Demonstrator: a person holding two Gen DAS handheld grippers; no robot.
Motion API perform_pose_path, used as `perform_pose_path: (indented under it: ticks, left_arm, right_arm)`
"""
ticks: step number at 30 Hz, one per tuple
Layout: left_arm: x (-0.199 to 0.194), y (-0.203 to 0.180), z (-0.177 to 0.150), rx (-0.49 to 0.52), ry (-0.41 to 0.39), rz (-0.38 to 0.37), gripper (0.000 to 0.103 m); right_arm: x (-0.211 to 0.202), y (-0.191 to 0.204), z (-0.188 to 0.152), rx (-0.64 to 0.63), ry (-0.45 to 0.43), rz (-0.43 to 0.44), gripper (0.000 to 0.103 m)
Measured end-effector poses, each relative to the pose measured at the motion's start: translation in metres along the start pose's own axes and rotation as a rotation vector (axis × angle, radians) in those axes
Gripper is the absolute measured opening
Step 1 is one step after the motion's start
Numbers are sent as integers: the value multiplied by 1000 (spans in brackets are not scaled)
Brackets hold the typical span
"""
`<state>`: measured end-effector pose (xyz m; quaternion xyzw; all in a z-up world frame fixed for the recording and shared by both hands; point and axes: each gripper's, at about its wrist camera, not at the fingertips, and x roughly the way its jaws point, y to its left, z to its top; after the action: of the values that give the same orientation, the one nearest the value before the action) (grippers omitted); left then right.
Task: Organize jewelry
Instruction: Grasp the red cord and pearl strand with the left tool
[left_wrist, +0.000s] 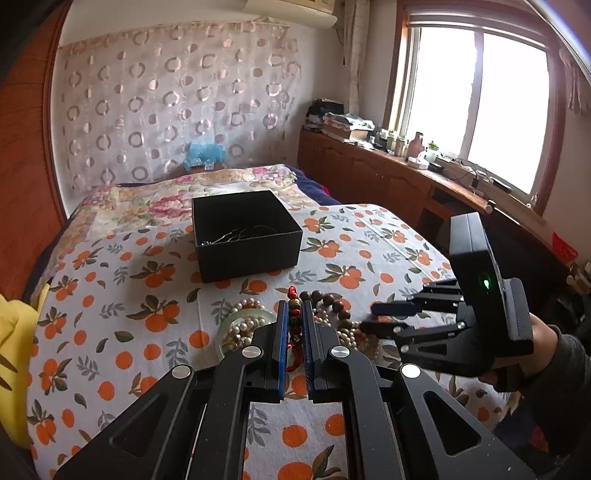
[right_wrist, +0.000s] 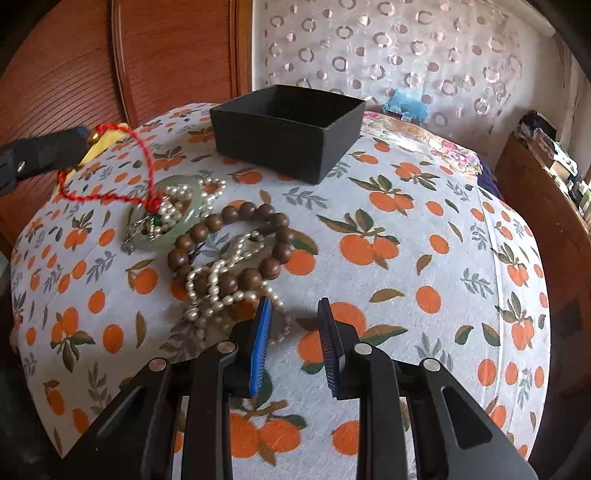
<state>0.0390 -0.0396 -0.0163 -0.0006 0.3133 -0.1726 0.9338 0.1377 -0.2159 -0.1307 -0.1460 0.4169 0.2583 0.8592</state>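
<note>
My left gripper (left_wrist: 294, 308) is shut on a red cord necklace (left_wrist: 294, 314) with dark beads, pinched between its blue pads. In the right wrist view the red cord (right_wrist: 147, 158) runs taut from that gripper (right_wrist: 86, 133) down to a pale jade bangle (right_wrist: 194, 205). The bangle lies in a heap with pearl strands (right_wrist: 218, 277) and a brown wooden bead bracelet (right_wrist: 236, 214). My right gripper (right_wrist: 294, 308) stands open just right of the pearls, nothing between its fingers; it also shows as the right gripper (left_wrist: 369, 317) beside the heap. A black box (left_wrist: 247, 254) sits open beyond, with a silver chain (left_wrist: 240, 232) inside.
Everything lies on a bed with an orange-print sheet (left_wrist: 129, 295). A yellow cloth (left_wrist: 14, 332) is at the left edge. Wooden cabinets (left_wrist: 369, 173) with clutter run under the window on the right. A wooden panel (right_wrist: 74, 74) stands behind the bed.
</note>
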Motion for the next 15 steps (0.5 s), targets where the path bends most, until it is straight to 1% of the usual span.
perform_pose_path:
  ticks: [2, 4, 8, 11, 15]
  left_arm:
    - [0, 0, -2, 2, 1, -3, 6]
    - [0, -1, -1, 0, 2, -2, 6]
    - [0, -1, -2, 0, 2, -3, 6]
    - [0, -1, -2, -1, 2, 0, 6]
    - [-2, 0, -3, -7, -9, 1, 6]
  right_arm:
    - [0, -5, 0, 14, -2, -20, 25]
    - [-1, -7, -1, 20, 0, -20, 15]
    - [-2, -3, -3, -5, 3, -25, 5]
    - [-4, -2, -4, -9, 1, -31, 5]
    - [-30, -2, 2, -12, -67, -52, 4]
